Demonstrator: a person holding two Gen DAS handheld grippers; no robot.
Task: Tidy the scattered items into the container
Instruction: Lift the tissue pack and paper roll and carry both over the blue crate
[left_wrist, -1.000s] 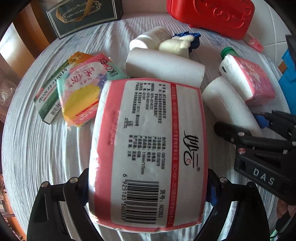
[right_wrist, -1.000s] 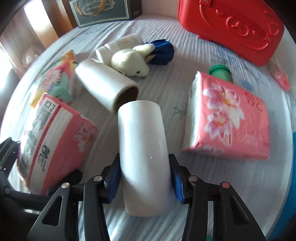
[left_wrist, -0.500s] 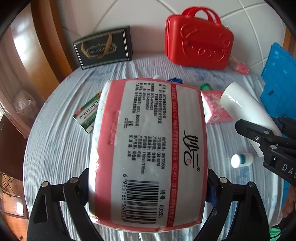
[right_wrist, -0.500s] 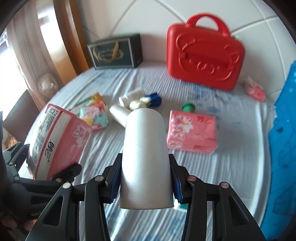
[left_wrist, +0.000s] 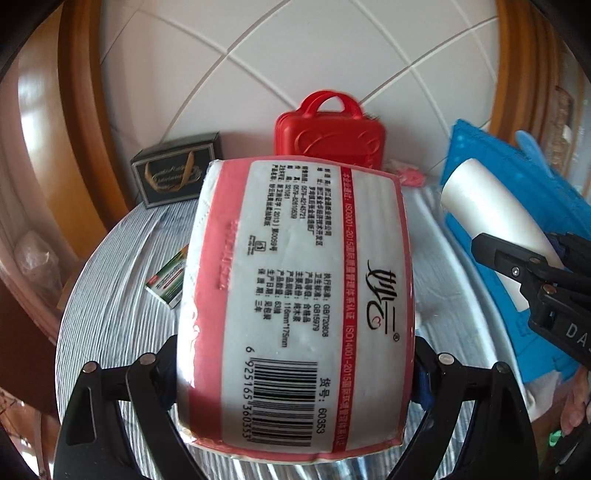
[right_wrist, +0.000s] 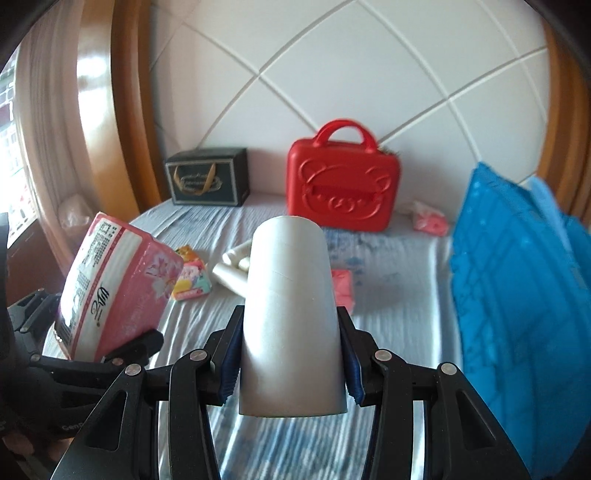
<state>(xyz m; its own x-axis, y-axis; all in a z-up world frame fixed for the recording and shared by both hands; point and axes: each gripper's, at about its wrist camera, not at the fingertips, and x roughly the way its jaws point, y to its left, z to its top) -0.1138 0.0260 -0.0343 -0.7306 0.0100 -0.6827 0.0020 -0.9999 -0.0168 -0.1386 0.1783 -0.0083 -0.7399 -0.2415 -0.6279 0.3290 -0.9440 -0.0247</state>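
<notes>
tissue pack (left_wrist: 295, 317) clamped across its width in left gripper (left_wrist: 291, 369), jaws spread wide, barcode face up, raised clear of bed (right_wrist: 399, 295). white roll (right_wrist: 291, 314) pinched between pads of right gripper (right_wrist: 291, 365), likewise lifted, judged for carrying. blue container (right_wrist: 517, 280) right of roll, contents not visible. remaining packets (right_wrist: 192, 280) and spare rolls (right_wrist: 232, 269) left of roll, on bed; red case (right_wrist: 343, 184) beyond, closed.

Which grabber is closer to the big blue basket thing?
The right one. The right gripper, holding the white roll, is beside the blue basket. The left gripper, with the pink tissue pack, is farther away, on the roll's other side.
</notes>
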